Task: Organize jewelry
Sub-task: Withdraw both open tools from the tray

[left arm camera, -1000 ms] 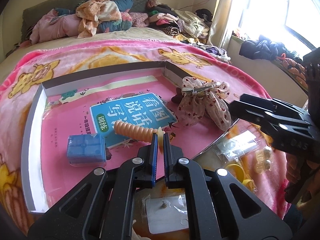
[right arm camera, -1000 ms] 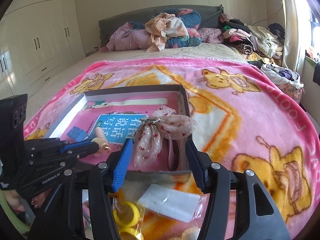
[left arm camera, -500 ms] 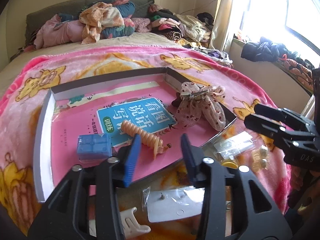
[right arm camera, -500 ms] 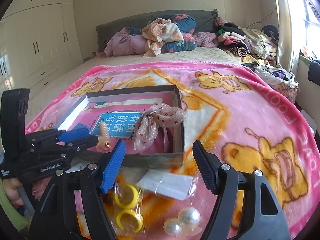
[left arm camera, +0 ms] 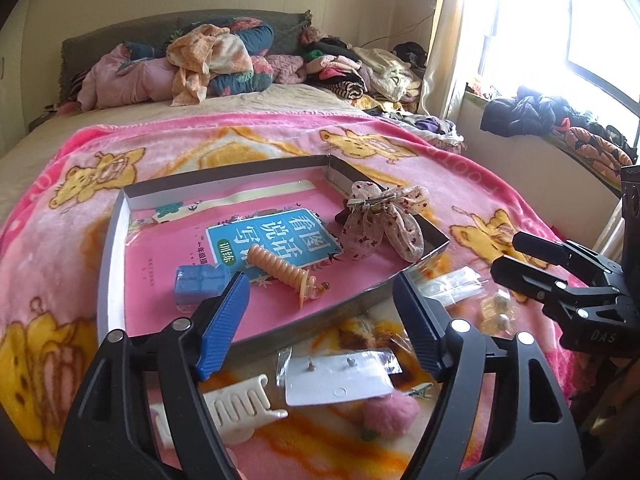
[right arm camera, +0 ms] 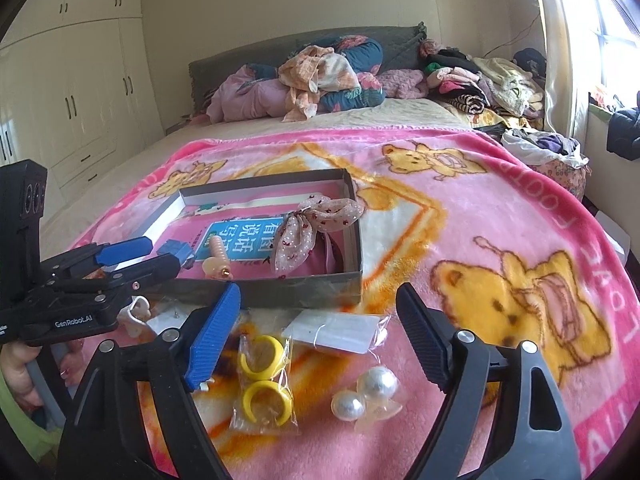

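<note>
A shallow box (left arm camera: pixel 108 248) (right arm camera: pixel 304 290) lies on the pink blanket. In it lie an orange spiral hair tie (left arm camera: pixel 280 270) (right arm camera: pixel 218 262), a blue block (left arm camera: pixel 198 282) and a dotted fabric bow clip (left arm camera: pixel 380 220) (right arm camera: pixel 312 228). My left gripper (left arm camera: pixel 320 320) (right arm camera: pixel 132 258) is open and empty, just in front of the box. My right gripper (right arm camera: pixel 316 336) (left arm camera: pixel 516 252) is open and empty over bagged yellow rings (right arm camera: pixel 264 380), pearl earrings (right arm camera: pixel 366 394) and a clear bag (right arm camera: pixel 336 330). An earring card (left arm camera: pixel 340 378), a cream comb (left arm camera: pixel 240 402) and a pink pom-pom (left arm camera: pixel 390 414) lie near the left gripper.
A book with a blue label (left arm camera: pixel 268 240) lines the box floor. Piled clothes (right arm camera: pixel 320 76) lie at the bed's head. Wardrobes (right arm camera: pixel 72 92) stand at left, a window sill with clothes (left arm camera: pixel 560 120) at right.
My left gripper opened, let go of the orange spiral hair tie in the box and drew back. My right gripper also drew back toward the blanket's near edge.
</note>
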Demonstrator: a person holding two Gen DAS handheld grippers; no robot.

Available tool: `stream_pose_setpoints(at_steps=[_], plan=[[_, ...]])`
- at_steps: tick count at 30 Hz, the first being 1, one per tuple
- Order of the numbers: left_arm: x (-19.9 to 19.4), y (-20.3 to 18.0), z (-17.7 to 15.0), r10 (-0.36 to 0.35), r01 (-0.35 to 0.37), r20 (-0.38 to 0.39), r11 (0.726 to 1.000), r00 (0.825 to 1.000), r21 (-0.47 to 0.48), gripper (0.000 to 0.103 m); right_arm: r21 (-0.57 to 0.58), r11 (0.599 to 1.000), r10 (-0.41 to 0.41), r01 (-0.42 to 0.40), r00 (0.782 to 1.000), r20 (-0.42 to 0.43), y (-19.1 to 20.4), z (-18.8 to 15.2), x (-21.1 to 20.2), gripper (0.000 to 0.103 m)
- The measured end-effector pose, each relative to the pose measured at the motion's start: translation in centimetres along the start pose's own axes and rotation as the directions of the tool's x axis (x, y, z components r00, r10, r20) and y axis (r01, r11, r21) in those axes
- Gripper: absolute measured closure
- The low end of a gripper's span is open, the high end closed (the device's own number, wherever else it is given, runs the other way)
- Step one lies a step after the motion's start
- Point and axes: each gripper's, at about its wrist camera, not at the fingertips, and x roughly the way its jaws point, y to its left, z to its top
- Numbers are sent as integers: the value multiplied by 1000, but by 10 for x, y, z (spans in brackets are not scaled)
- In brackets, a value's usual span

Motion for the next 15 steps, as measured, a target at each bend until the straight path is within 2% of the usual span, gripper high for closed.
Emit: stream_pose_setpoints(at_steps=[15], plan=[[-31, -1, -10, -10, 10, 32, 1000, 999, -14, 25, -15, 1000, -4, 5, 999, 36, 7, -5, -30, 23]])
